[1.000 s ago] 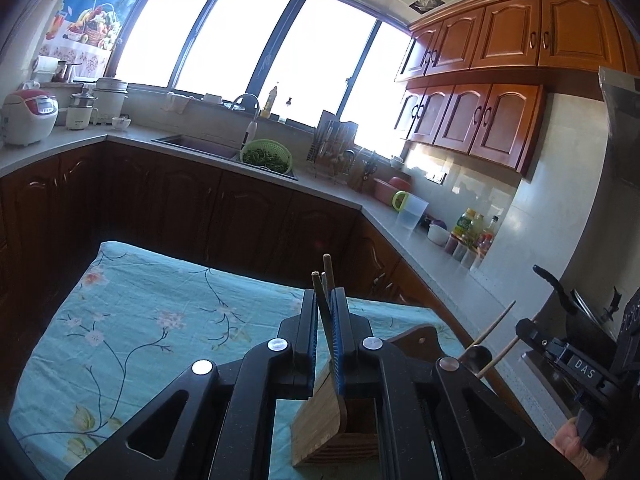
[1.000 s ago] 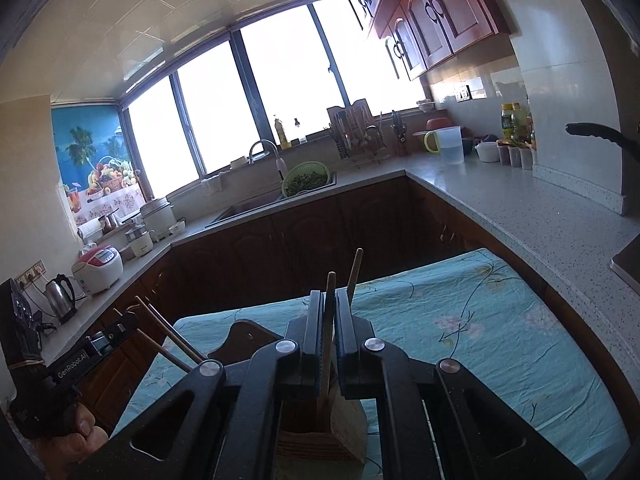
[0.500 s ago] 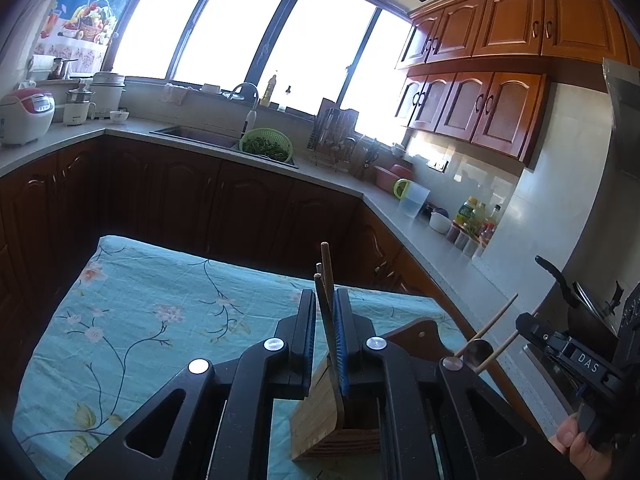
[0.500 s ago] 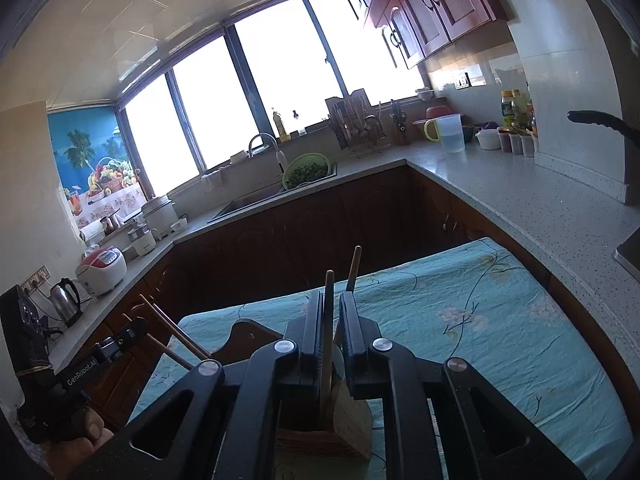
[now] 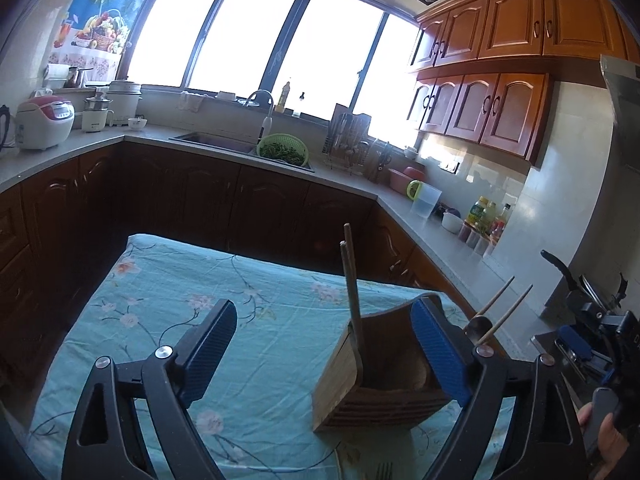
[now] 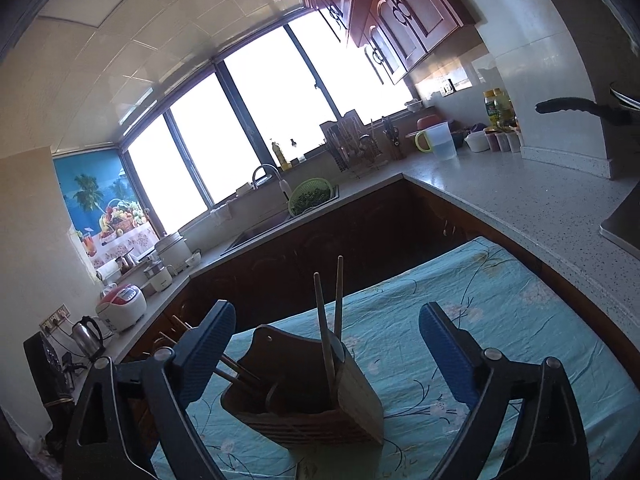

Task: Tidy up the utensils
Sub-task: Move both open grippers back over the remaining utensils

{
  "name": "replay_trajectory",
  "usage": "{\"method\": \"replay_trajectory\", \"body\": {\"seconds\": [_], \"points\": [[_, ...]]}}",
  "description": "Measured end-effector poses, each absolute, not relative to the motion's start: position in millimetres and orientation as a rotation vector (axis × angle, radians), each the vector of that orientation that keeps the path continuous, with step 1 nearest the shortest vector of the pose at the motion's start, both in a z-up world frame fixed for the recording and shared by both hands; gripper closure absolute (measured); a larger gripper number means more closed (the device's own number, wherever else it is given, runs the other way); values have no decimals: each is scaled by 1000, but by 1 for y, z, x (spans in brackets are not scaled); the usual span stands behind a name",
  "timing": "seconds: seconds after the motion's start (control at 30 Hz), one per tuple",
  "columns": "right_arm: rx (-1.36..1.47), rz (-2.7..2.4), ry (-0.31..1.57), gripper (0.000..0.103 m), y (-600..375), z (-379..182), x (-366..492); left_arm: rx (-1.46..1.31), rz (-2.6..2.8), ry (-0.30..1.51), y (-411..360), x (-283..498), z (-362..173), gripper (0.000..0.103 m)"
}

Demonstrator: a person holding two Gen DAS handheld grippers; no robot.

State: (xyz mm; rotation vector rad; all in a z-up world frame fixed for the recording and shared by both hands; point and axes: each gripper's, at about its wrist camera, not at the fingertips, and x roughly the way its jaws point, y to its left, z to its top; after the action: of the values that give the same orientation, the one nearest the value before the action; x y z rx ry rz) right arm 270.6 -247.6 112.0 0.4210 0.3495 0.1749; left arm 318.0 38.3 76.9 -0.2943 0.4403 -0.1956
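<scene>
A wooden utensil holder (image 5: 376,384) stands on the blue floral tablecloth (image 5: 168,320); it also shows in the right wrist view (image 6: 308,392). Two wooden chopsticks (image 5: 352,300) stand upright in its near compartment, seen too in the right wrist view (image 6: 330,320). Another pair of chopsticks (image 5: 504,312) leans out of the far side. My left gripper (image 5: 324,360) is open and empty, jaws wide on either side of the holder. My right gripper (image 6: 324,364) is open and empty above the holder. A fork tip (image 5: 384,472) shows at the bottom edge.
The table sits inside a U-shaped kitchen counter (image 5: 440,236) with dark cabinets. A sink with a green colander (image 5: 284,150), a dish rack (image 5: 352,144), a jug (image 5: 426,200), bottles (image 5: 488,220) and a rice cooker (image 5: 44,120) stand on it. A pan handle (image 6: 576,107) juts out at the right.
Both grippers have opened wide and let go of the chopsticks, which now stand in the holder. Both views have pulled back slightly.
</scene>
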Motion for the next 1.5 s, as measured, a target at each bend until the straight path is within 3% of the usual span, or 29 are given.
{"method": "replay_trajectory", "body": {"seconds": [0.63,1.27,1.37,1.5], "points": [[393,127,504,4,-250,44,156,-309,-147,631,56,191,49,10],[311,101,607,5,-242,1,117,-261,-153,731,44,160,30,10],[283,105,611,7,-238,0,120,-245,-160,740,40,164,28,10],[273,114,637,18,-235,-5,126,-231,-171,766,33,171,23,11]]}}
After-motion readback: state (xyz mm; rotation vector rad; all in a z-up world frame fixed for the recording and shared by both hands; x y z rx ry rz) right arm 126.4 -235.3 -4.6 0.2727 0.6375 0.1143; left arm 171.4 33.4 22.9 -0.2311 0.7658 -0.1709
